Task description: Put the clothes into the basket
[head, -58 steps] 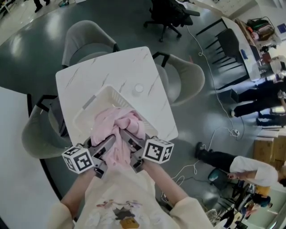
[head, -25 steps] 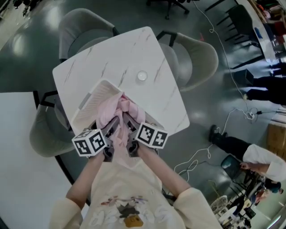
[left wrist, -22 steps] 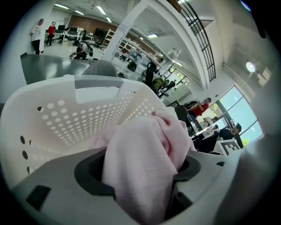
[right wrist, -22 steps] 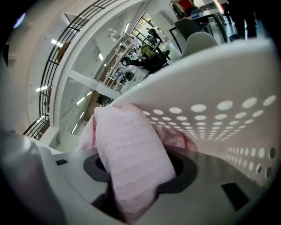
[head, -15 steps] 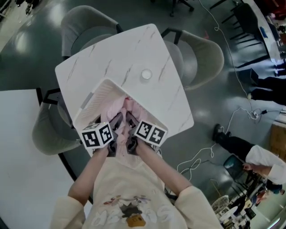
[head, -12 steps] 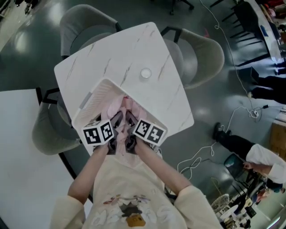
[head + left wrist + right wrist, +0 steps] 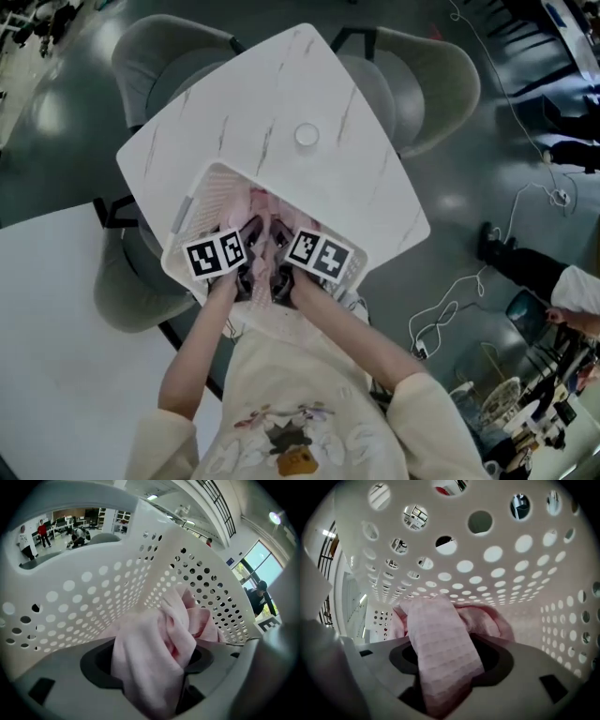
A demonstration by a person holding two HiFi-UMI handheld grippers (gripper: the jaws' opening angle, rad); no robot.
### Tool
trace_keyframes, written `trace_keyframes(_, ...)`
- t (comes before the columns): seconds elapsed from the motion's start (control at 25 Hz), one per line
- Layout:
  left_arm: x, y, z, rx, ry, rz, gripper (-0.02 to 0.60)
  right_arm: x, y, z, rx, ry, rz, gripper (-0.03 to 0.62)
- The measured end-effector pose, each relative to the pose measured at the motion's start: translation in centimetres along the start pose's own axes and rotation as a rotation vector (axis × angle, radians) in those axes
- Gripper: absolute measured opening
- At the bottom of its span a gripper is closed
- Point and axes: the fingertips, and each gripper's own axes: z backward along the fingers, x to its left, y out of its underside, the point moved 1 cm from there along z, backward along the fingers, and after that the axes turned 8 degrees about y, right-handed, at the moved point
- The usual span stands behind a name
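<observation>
A pink garment (image 7: 260, 202) hangs bunched inside the white perforated basket (image 7: 208, 190), which stands on the near corner of the marble table (image 7: 281, 94). Both grippers reach down into the basket side by side. The left gripper (image 7: 249, 234) is shut on a fold of the pink garment (image 7: 154, 653), with the basket's holed wall (image 7: 93, 592) close in front. The right gripper (image 7: 278, 234) is shut on a waffle-textured strip of the garment (image 7: 440, 644), and the basket wall (image 7: 487, 564) fills its view. The garment's lower part is hidden behind the grippers.
A small white round object (image 7: 306, 135) lies on the table beyond the basket. Grey chairs (image 7: 159, 52) (image 7: 427, 75) stand at the table's far sides. A second white tabletop (image 7: 56, 356) is at the left. Cables (image 7: 450, 300) trail on the floor at the right.
Both grippers have sunk with the pink garment, from above the basket's rim down inside it. Less of the cloth shows above the rim now.
</observation>
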Motion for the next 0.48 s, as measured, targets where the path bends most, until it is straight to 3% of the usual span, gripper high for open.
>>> trace_keyframes(0.28,-1.1,-0.7,0.8,0.017,-0.079,-0.139,0.35,-0.6,-0.7,1.3,-0.044,0.021,0.011,0.337)
trace_keyframes(0.48,-2.6,-0.9,1.6,0.006,-0.037,-0.181,0.396,-1.1,-0.9,2.3,-0.043,0.018,0.014,0.362)
